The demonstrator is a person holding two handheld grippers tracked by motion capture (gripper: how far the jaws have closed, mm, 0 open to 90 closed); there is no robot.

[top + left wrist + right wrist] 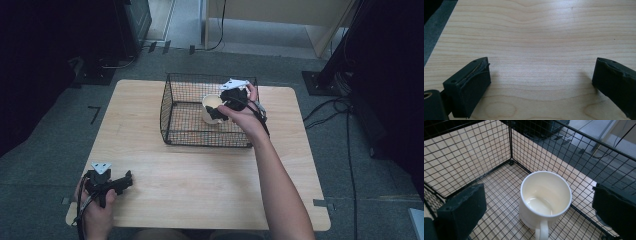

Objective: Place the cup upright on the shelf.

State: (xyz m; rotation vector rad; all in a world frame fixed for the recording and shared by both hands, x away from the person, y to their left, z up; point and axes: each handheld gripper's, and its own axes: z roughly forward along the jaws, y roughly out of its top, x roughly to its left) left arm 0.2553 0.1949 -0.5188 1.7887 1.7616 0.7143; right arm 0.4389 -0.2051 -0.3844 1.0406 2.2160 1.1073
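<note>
We see a white mug (211, 108) standing upright on the floor of a black wire basket (172, 102), in its right half, with the basket sitting on the far middle of a wooden table (200, 175). Our right gripper (220, 111) hangs over the basket's right side, just beside the mug, held by the right hand (243, 114). In the right gripper view the mug (545, 197) is empty, its handle turned toward us, and it stands between the two black jaws, which are spread wide and touch nothing; there is clear space between each jaw and the mug's wall. Behind it the basket (499, 152) corner and mesh walls rise, with grey floor beyond. Our left gripper (125, 181) rests low at the near left corner of the table, well apart from the basket, held by the left hand (97, 212). In the left gripper view its jaws are likewise spread wide over bare wood (536, 45), pinching nothing.
</note>
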